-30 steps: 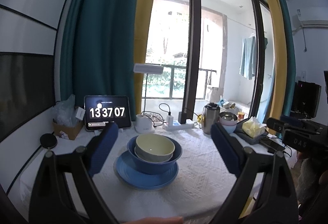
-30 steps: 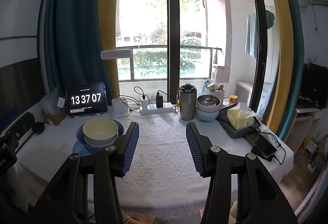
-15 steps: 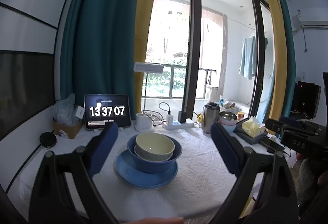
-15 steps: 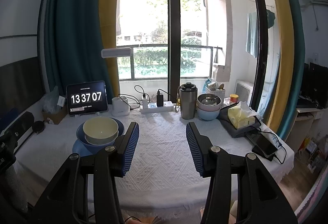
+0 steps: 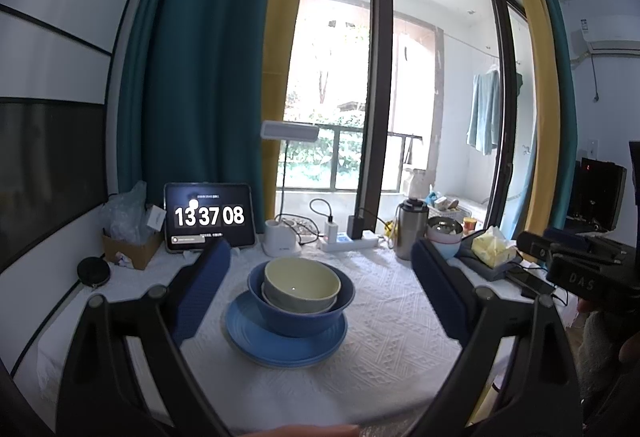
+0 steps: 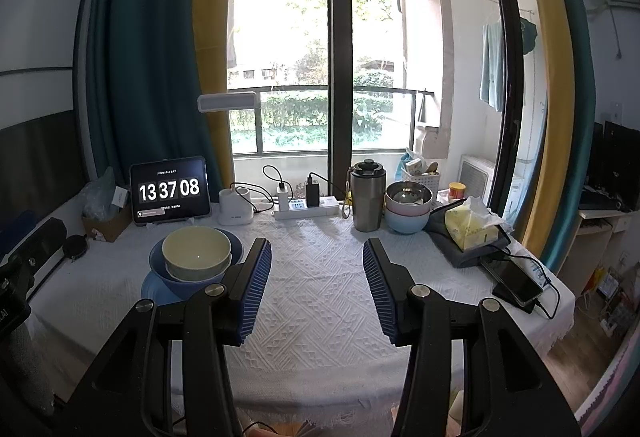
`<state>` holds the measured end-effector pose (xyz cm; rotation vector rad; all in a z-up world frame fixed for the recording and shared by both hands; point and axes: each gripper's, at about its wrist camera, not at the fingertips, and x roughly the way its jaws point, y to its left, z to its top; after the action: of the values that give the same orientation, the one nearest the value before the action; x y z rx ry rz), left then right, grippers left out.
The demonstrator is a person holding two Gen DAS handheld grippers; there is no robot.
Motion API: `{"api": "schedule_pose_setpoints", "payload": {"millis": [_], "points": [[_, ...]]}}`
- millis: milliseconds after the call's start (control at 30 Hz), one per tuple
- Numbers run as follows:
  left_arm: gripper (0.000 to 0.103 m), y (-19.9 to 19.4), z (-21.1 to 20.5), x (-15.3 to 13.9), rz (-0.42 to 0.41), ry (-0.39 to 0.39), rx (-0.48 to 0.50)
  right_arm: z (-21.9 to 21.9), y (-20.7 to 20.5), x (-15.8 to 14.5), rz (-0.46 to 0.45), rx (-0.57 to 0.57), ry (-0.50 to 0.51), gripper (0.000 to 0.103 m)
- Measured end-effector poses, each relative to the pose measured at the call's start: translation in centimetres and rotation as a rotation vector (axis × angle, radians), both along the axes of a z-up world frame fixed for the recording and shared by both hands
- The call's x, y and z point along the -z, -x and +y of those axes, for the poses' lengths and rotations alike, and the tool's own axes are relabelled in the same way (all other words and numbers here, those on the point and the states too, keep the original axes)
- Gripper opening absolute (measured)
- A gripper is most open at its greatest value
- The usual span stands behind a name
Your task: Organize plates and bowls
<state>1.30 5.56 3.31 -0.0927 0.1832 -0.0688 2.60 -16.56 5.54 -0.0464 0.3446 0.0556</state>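
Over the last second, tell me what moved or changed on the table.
Only the tablet clock changed, ticking from 13 37 07 to 13 37 08. The cream bowl stayed nested in the dark blue bowl on the blue plate. The left gripper and right gripper stayed open, holding nothing.

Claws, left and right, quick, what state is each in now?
Left claw: open, holding nothing.
Right claw: open, holding nothing.
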Motion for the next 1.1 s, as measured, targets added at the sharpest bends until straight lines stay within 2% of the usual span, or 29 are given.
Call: {"api": "schedule_pose_setpoints", "payload": {"millis": [1100], "points": [[0.093,0.15,0.06,0.28,0.001,0.001,-0.001,0.0,0.09,0.2,0.004,0.001,-0.002,0.051]]}}
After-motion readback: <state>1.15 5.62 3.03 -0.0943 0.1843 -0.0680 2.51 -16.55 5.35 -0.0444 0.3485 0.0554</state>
